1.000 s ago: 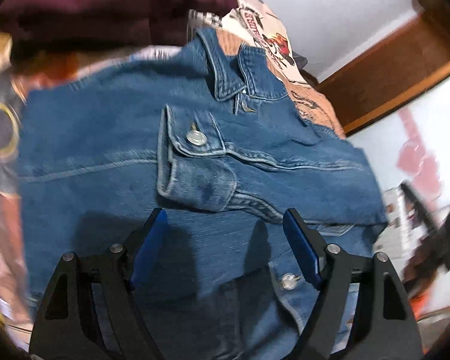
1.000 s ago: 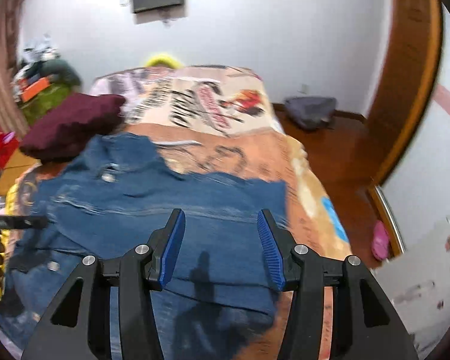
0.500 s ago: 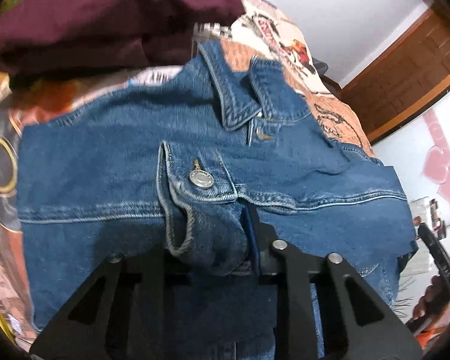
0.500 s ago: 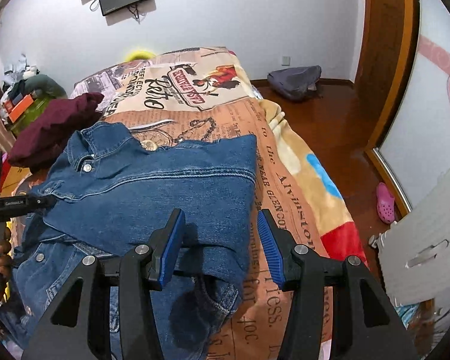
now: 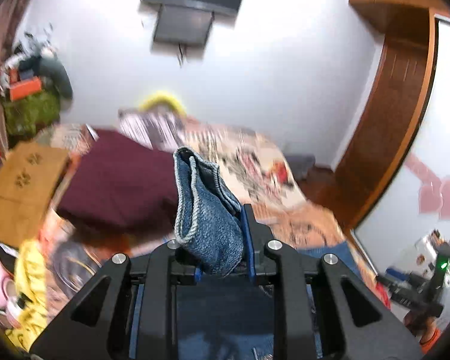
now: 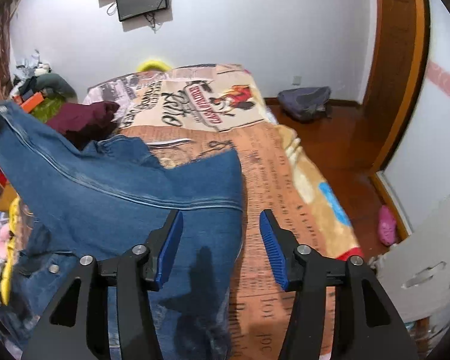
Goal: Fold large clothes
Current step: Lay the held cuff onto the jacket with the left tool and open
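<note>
L gripper [image 5: 222, 240]: fingers clamped on denim jacket [image 5: 207, 219], raised | R gripper [image 6: 222, 249]: fingers apart, empty

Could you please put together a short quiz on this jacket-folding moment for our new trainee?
1. True or false: the right gripper has its jaws shut on the jacket.
2. Which gripper holds denim: A left, B right, C both?
3. Fill in: beyond the jacket on the bed lies a folded ______ garment.

Key: 1 false, its jaws stand open; 2 A, the left gripper; 3 maroon.
</note>
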